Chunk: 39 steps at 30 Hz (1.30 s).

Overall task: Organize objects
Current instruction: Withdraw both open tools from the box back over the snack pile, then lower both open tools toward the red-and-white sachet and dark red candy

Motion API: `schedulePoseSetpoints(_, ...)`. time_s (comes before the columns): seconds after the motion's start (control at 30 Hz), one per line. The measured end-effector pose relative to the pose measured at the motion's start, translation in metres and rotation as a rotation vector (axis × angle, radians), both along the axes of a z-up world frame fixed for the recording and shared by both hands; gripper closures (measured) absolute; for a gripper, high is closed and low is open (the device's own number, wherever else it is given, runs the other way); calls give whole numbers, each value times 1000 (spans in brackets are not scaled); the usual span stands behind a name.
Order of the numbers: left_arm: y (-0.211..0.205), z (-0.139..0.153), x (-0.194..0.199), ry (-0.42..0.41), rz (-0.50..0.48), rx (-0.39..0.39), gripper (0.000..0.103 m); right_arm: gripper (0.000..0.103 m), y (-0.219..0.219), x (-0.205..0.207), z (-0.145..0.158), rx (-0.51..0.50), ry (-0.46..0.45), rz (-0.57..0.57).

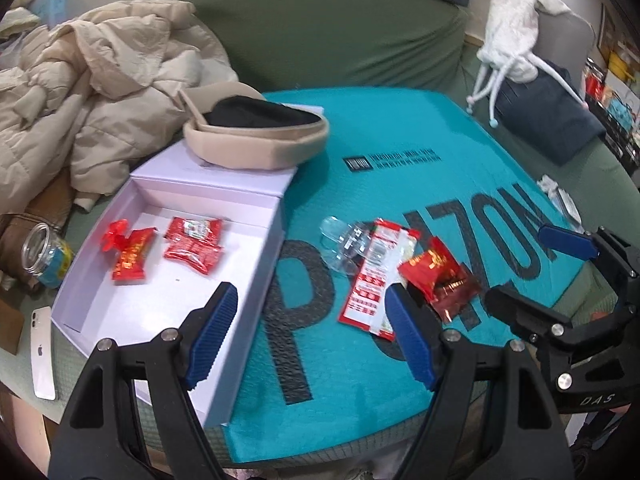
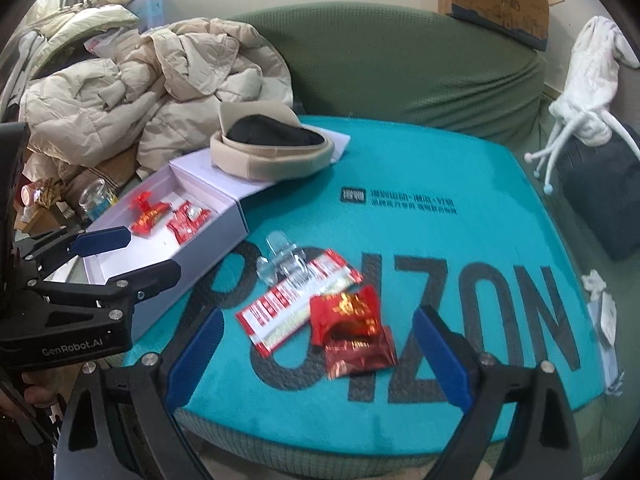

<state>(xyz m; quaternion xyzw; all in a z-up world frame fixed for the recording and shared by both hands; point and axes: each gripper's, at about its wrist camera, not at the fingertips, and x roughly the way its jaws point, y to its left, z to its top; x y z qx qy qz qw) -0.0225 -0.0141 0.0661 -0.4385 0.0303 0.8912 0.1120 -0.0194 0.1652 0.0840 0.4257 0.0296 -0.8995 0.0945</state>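
A white open box (image 1: 256, 256) (image 2: 224, 228) lies on the teal mailer bag (image 1: 400, 168) (image 2: 440, 208). In it are red snack packets (image 1: 192, 244) (image 2: 188, 220) and a red wrapped candy (image 1: 128, 252) (image 2: 146, 212). On the bag lie a long red-and-white sachet (image 1: 372, 280) (image 2: 288, 304), two red candy packets (image 1: 440, 276) (image 2: 352, 328) and clear plastic pieces (image 1: 344, 240) (image 2: 284, 260). My left gripper (image 1: 312, 336) (image 2: 132, 248) is open and empty over the box's near edge. My right gripper (image 2: 320, 360) (image 1: 532, 264) is open and empty, just before the red packets.
A beige hat with black lining (image 1: 256, 132) (image 2: 272, 148) rests on the box lid. A beige puffer jacket (image 1: 100, 92) (image 2: 152, 92) lies behind on the green sofa. A jar (image 1: 44, 252) and a white phone (image 1: 42, 352) are at left. A dark cushion (image 1: 548, 116) is at right.
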Motion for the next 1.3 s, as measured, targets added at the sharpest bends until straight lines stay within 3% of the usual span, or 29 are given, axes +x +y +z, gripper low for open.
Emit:
schedulePoseSetpoints(0.4,34,-31,2,-80,-100,-19,28,7,19,13,-29,-16,-62,-24)
schedulePoseSetpoints(1.3,57,-88,-22,-205,-186,-42,28,7,39,2,-88,-48,-145,-29)
